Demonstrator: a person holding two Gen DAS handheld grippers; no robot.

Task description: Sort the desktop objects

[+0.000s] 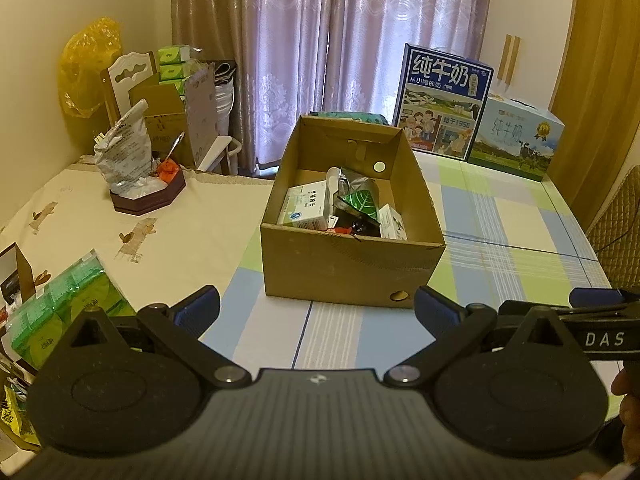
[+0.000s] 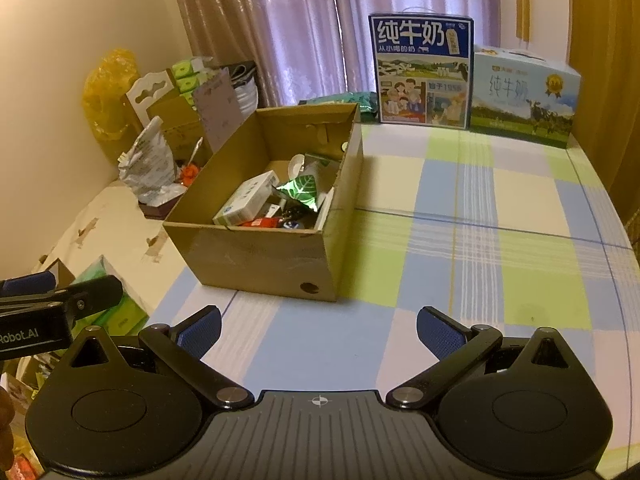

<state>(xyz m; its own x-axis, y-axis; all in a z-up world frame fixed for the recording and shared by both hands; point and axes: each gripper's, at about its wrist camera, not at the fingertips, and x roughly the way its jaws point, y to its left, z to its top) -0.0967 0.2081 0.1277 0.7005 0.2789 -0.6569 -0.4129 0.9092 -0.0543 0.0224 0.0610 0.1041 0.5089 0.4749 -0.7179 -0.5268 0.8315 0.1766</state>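
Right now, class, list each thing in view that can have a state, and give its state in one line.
Cardboard box: open on top, partly filled with small items.
Left gripper: open, holding nothing.
Right gripper: open, holding nothing.
Curtains: drawn shut.
Blue milk carton: upright, closed.
Silver bag: top open, crumpled.

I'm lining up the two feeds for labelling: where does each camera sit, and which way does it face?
Left wrist: on the left gripper, facing the cardboard box head-on; the right gripper's side and a hand edge show.
Right wrist: on the right gripper, box ahead-left; the left gripper shows.
Shared: box, milk cartons, checked tablecloth, curtains.
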